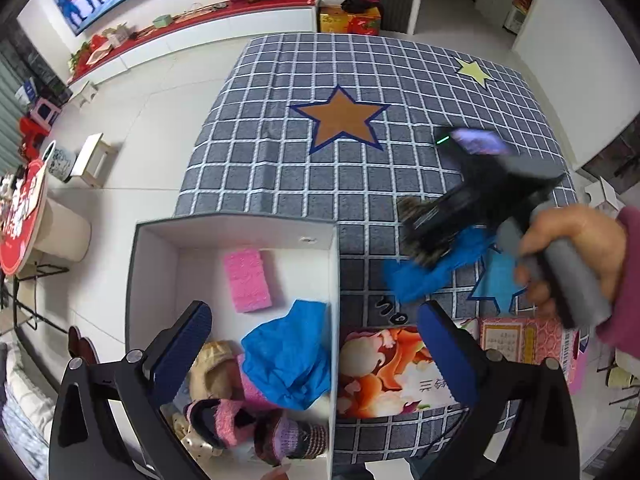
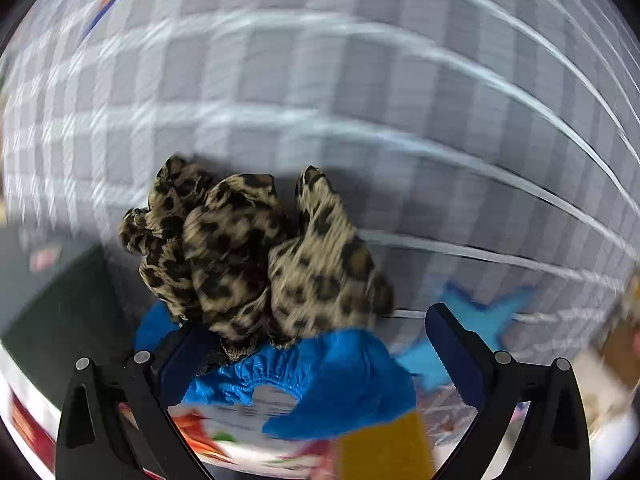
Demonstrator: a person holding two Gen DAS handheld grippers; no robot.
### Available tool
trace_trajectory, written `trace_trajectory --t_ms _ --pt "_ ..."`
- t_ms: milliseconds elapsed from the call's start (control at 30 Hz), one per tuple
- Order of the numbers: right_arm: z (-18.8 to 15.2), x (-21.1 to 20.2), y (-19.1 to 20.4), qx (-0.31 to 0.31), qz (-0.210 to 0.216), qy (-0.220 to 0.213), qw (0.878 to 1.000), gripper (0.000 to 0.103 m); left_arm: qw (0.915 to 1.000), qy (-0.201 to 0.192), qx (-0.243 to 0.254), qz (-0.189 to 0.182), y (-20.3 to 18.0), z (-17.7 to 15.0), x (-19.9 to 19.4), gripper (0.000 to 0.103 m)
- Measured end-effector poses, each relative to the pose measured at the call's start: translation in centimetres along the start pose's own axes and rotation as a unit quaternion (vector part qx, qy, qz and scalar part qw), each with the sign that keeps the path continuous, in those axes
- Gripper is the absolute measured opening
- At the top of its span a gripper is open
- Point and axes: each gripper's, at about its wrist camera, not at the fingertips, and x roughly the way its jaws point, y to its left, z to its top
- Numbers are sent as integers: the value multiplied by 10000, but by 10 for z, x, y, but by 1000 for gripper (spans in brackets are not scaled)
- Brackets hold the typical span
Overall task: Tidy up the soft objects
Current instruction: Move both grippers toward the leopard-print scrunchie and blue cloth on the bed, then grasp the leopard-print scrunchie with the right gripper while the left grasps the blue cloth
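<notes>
The left claw [image 1: 312, 344] is held spread wide and empty above the near right part of a white box [image 1: 334, 280], which rests on a grey checked cloth with stars [image 1: 280, 152] covering the surface. Inside the box a pink sponge [image 1: 247, 282] is seen lying flat towards the far side, a crumpled blue shoe cover [image 1: 288, 360] is seen against the right wall, and knitted pink and purple socks [image 1: 256, 428] are piled at the near end beside a beige soft item [image 1: 210, 368].

To the right of the box, a printed carton [image 1: 384, 372] lies on the cloth. Further right, the right claw [image 2: 320, 344] is gripped by a person's hand [image 1: 568, 252] in a maroon sleeve [image 1: 628, 280]. In the right wrist view, a leopard-print scrunchie [image 2: 256, 252] and a second blue shoe cover [image 2: 340, 384] are seen bunched at the left finger, but the fingers stand apart, and whether anything is pinched cannot be told through the motion blur.
</notes>
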Motion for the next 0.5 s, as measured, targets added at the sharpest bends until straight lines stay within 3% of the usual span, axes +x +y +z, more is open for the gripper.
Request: trace_trajectory --t_ms 100,133,267,400,500 --pt "-2 -17 -65 1075 151 -316 9936 103 9998 -3 177 -54 -11 8 3 103" --pt "-9 -23 -97 1581 407 -439 9856 103 9996 8 266 -90 -16 12 4 103" --pt "-41 -31 -172 2536 1325 -648 9560 103 9977 75 659 -167 -38 25 14 103" --pt "-63 -20 -205 2514 2197 -492 9413 103 9927 381 1020 -515 -64 43 38 103" --pt "-73 -18 -209 2230 2263 -688 9457 103 9862 756 1164 -905 -88 56 66 103"
